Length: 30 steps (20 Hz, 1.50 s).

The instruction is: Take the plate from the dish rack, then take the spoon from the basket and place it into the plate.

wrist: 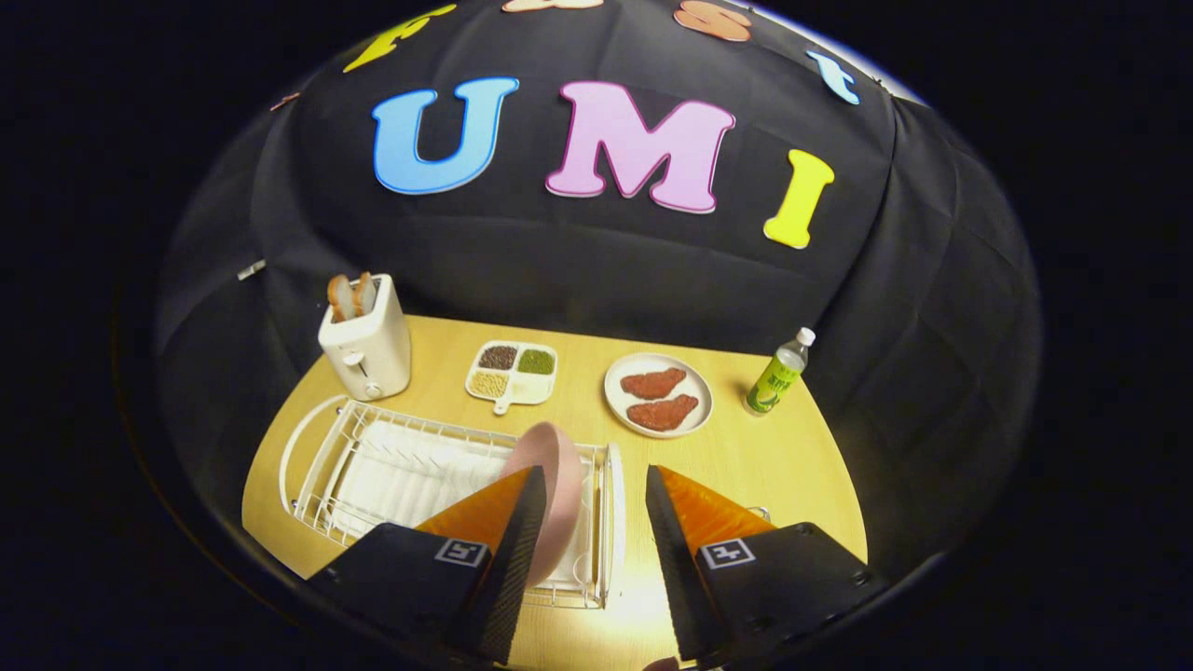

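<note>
gripper view | hand-held gripper (587,508) fingers spread wide, gripping nothing | pink plate (556,485) upright on edge in white wire dish rack (373,457) on table (774,457), just beside left finger | toaster (365,347), steak plate (658,395), bottle (777,375) beyond

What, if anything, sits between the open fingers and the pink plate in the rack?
Nothing visible does. The gripper is open just above the dish rack, and the pink plate stands on edge right by the left finger, partly behind it. The rack wires hold it from below only.
</note>
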Each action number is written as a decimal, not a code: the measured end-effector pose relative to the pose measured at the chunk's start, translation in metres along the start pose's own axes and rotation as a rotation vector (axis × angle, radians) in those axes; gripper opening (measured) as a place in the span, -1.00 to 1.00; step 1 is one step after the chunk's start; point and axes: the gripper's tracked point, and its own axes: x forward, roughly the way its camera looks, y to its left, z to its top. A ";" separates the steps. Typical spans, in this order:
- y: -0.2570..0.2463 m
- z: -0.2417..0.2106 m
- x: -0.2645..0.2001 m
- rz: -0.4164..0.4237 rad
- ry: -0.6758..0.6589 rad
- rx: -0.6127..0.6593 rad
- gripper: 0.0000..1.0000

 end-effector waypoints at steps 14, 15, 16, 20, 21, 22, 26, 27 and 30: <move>0.015 -0.038 0.039 -0.241 0.222 -0.111 -0.68; 0.014 -0.035 0.039 -0.245 0.218 -0.139 -0.72; 0.015 -0.030 0.039 -0.250 0.222 -0.172 -0.72; 0.019 -0.008 0.041 -0.264 0.193 -0.352 -0.75; 0.021 -0.002 0.041 -0.267 0.178 -0.372 -0.76; 0.023 0.005 0.040 -0.273 0.161 -0.393 -0.75; 0.029 0.019 0.036 -0.257 0.107 -0.436 -0.82; 0.030 0.018 0.034 -0.236 0.110 -0.416 -0.81; 0.020 0.019 0.029 -0.207 0.104 -0.344 -0.81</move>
